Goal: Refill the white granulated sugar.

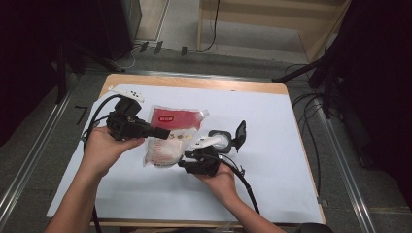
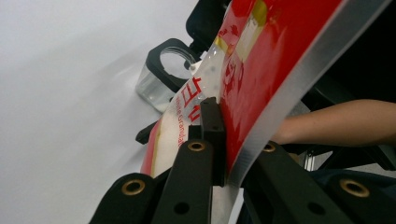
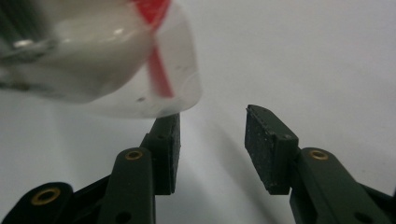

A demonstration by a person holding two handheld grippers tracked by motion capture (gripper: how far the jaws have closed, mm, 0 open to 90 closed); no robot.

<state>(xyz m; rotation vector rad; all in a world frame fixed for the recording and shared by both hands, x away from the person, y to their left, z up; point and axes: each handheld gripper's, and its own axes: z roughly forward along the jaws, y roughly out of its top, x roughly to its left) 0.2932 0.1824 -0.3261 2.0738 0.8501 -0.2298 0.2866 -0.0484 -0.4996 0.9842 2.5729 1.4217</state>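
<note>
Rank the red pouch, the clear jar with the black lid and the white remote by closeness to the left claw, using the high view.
1. Red pouch: clamped in the left claw, at its tip.
2. Clear jar: beyond the pouch, toward the right hand.
3. White remote: at the table's far left corner; close to the jar's distance, so the order of 2 and 3 is uncertain.

The left hand-held gripper (image 1: pixel 163 132) clamps the red-and-clear pouch (image 1: pixel 170 136) near the desk's (image 1: pixel 272 145) middle; the right hand-held gripper (image 1: pixel 187 160) sits at the pouch's lower corner, beside a clear jar (image 1: pixel 221 141).
</note>
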